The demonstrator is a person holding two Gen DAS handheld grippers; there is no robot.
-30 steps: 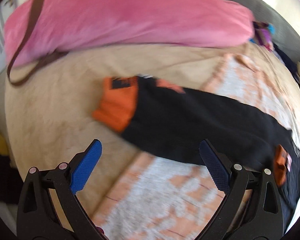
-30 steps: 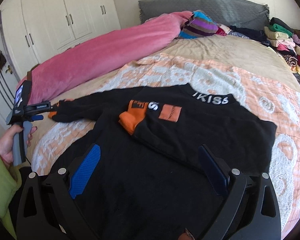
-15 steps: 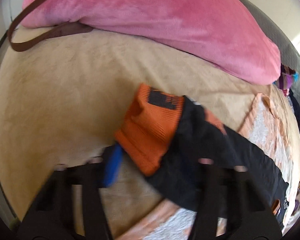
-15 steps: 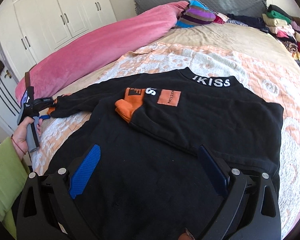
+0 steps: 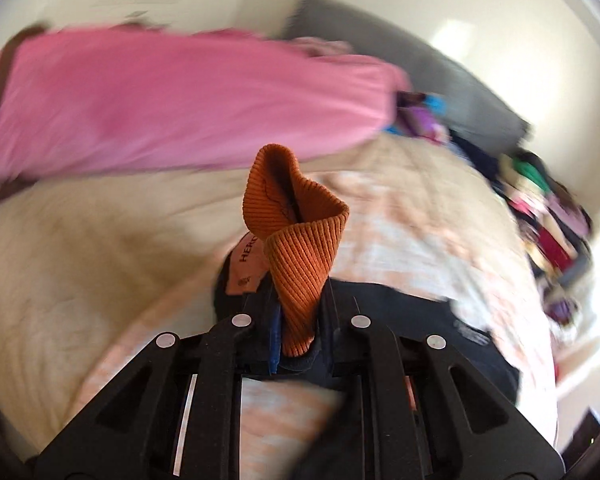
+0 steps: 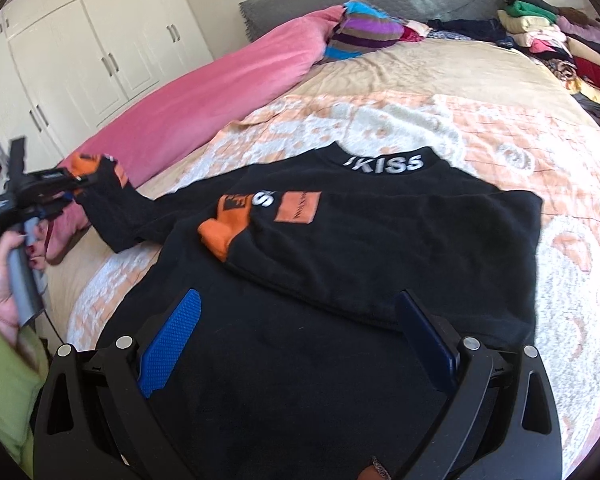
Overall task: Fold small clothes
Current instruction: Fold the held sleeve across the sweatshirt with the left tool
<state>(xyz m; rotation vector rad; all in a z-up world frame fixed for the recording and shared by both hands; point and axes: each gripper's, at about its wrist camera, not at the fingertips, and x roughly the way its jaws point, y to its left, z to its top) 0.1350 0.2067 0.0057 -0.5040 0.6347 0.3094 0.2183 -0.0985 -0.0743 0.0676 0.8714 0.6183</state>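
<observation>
Sweater (image 6: 340, 280) lies flat and black on the patterned blanket (image 6: 540, 168), one sleeve already folded across the chest, its orange cuff (image 6: 220, 232) resting beside the orange patch. We have the other sleeve's orange cuff (image 5: 296, 248) clamped between the left gripper (image 5: 296, 336) fingers, lifted clear of the bed (the pink duvet (image 5: 180, 100) sits beyond the fingertips). Our right gripper (image 6: 300, 344) hovers spread and empty above the hem, fabric between and ahead of its fingers. To fold well, we judge the sleeve should be carried straight across the chest, kept taut, and laid flat without twisting.
</observation>
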